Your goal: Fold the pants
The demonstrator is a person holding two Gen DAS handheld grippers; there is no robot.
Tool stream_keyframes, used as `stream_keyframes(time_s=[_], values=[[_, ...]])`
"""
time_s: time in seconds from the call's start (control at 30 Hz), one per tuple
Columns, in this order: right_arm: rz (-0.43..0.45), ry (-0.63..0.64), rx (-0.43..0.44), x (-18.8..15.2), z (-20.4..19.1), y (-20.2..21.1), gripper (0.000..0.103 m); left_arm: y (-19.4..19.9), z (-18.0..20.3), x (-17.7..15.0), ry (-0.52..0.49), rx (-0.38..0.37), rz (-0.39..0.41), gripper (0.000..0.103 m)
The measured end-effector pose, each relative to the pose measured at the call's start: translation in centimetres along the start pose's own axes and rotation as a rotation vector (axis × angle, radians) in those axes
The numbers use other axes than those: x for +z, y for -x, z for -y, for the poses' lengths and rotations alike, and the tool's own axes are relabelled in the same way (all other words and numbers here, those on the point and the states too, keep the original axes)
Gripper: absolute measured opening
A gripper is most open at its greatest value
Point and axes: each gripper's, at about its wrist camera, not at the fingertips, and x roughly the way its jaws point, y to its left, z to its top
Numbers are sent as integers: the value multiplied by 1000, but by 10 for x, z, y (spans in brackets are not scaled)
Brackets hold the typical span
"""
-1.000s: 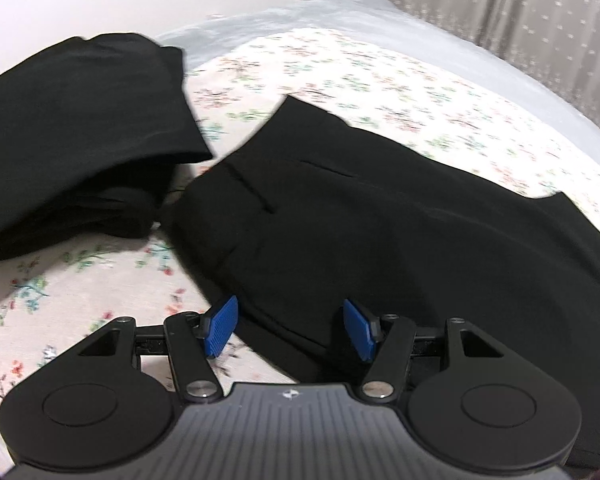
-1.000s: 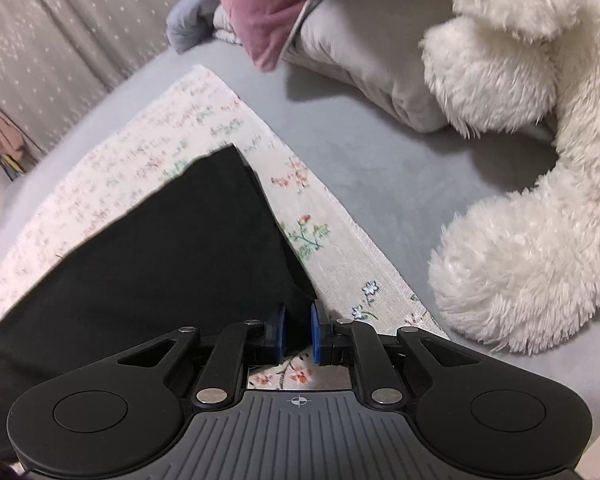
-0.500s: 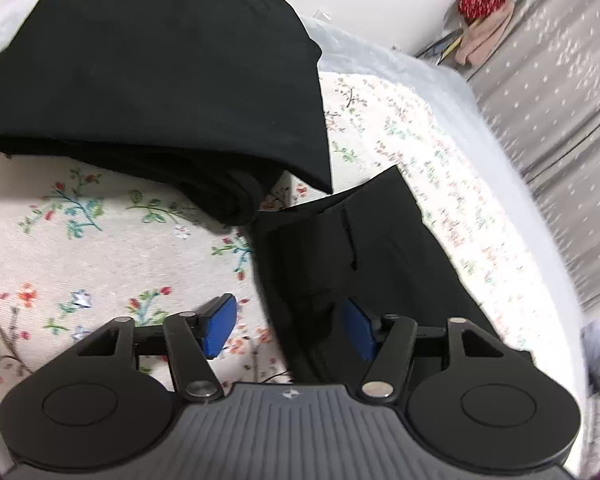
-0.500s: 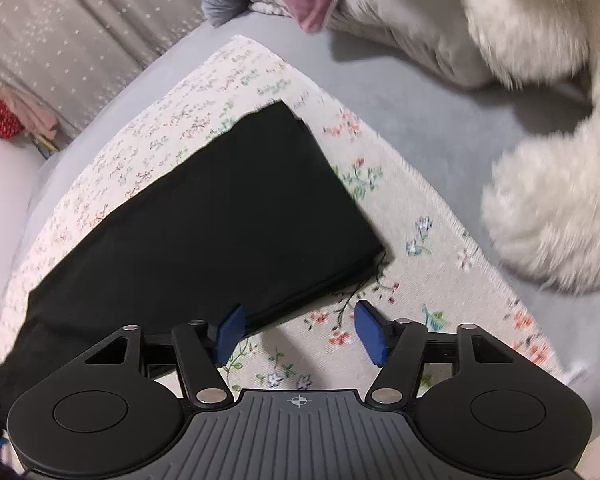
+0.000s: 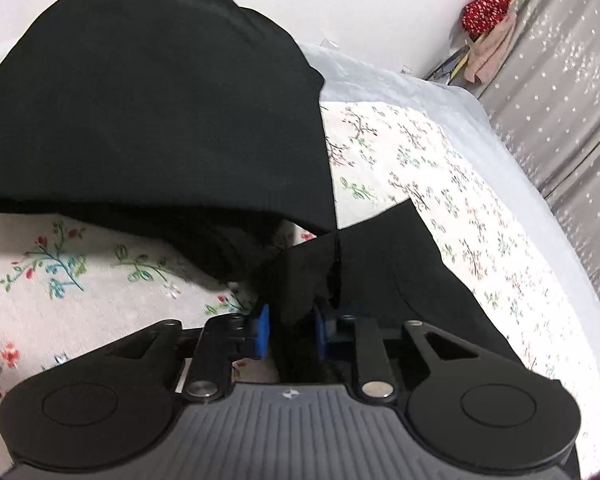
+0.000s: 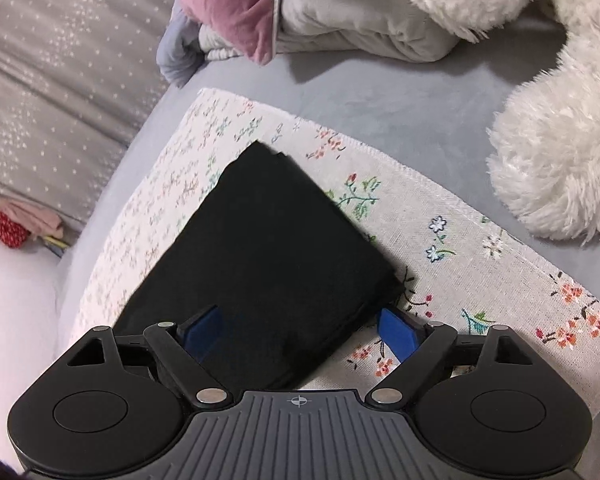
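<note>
- The bed (image 6: 400, 108), under a grey sheet, carries everything; each place below is told from the floral cloth (image 5: 428, 168) spread across it.
- A white plush toy (image 6: 560, 152) lies on the grey sheet just off the cloth's far right edge in the right wrist view, with a grey pillow (image 6: 360, 20) and a pink cushion (image 6: 232, 8) farther beyond that edge.
- A grey star-dotted curtain (image 5: 572, 100) hangs past the bed, well apart from the cloth.
- A stack of folded black clothes (image 5: 152, 112) rests on the cloth's far left part in the left wrist view.
- The black pants (image 6: 268, 256) lie flat and lengthwise on the cloth; the waist end (image 5: 312, 272) is near the stack, and the hem end is toward the plush toy.
- The right gripper (image 6: 300, 330) hovers over the hem corner, its blue fingers (image 6: 396, 334) wide, having just been opening; cloth lies between them, but they do not press it.
- The left gripper (image 5: 290, 330) is at the waist end, its fingers (image 5: 263, 330) narrow after just closing, with a bunched fold of the pants between them; I cannot tell whether they press on it.
</note>
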Motion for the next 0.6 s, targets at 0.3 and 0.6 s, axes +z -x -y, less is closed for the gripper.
stream_keyframes(time_s=[0.3,0.6], values=[[56,14,-55,-1,-3,0,70,-6,3,-2,-38,4,10,40],[119,-32,-118,-1,5,-2,18,-7,8,-7,-86,25,30,41]])
